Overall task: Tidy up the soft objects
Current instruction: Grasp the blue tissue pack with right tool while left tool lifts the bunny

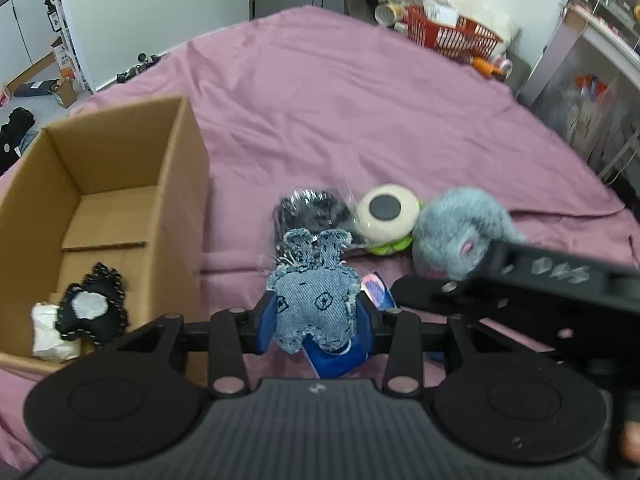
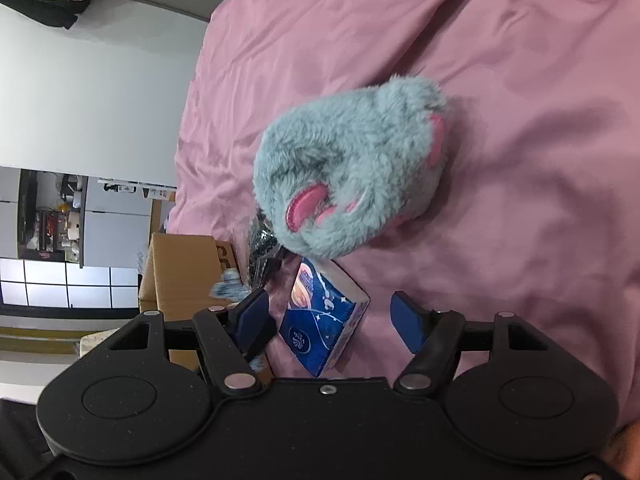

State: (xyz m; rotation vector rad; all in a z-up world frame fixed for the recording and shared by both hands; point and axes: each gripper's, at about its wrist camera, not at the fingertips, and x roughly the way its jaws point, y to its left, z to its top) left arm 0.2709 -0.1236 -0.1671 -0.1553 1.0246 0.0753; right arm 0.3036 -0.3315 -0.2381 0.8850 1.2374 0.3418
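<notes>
My left gripper (image 1: pixel 316 322) is shut on a blue denim soft toy (image 1: pixel 314 300), held above the pink bedsheet beside the cardboard box (image 1: pixel 182 184). The box holds a black soft toy (image 1: pixel 92 310) and a white soft piece (image 1: pixel 48 332). A fluffy grey mouse plush (image 1: pixel 460 232) lies on the bed; it also shows in the right wrist view (image 2: pixel 352 168). My right gripper (image 2: pixel 332 320) is open, its pads either side of a blue tissue pack (image 2: pixel 324 320), short of the mouse. A black bagged item (image 1: pixel 310 212) and a cream-and-green plush (image 1: pixel 386 216) lie behind the denim toy.
A red basket (image 1: pixel 452 34) with bottles and clutter stands at the bed's far edge. A metal shelf (image 1: pixel 592 92) stands to the right. The pink sheet (image 1: pixel 340 100) stretches behind the toys. The right gripper's body (image 1: pixel 540 288) crosses the left wrist view.
</notes>
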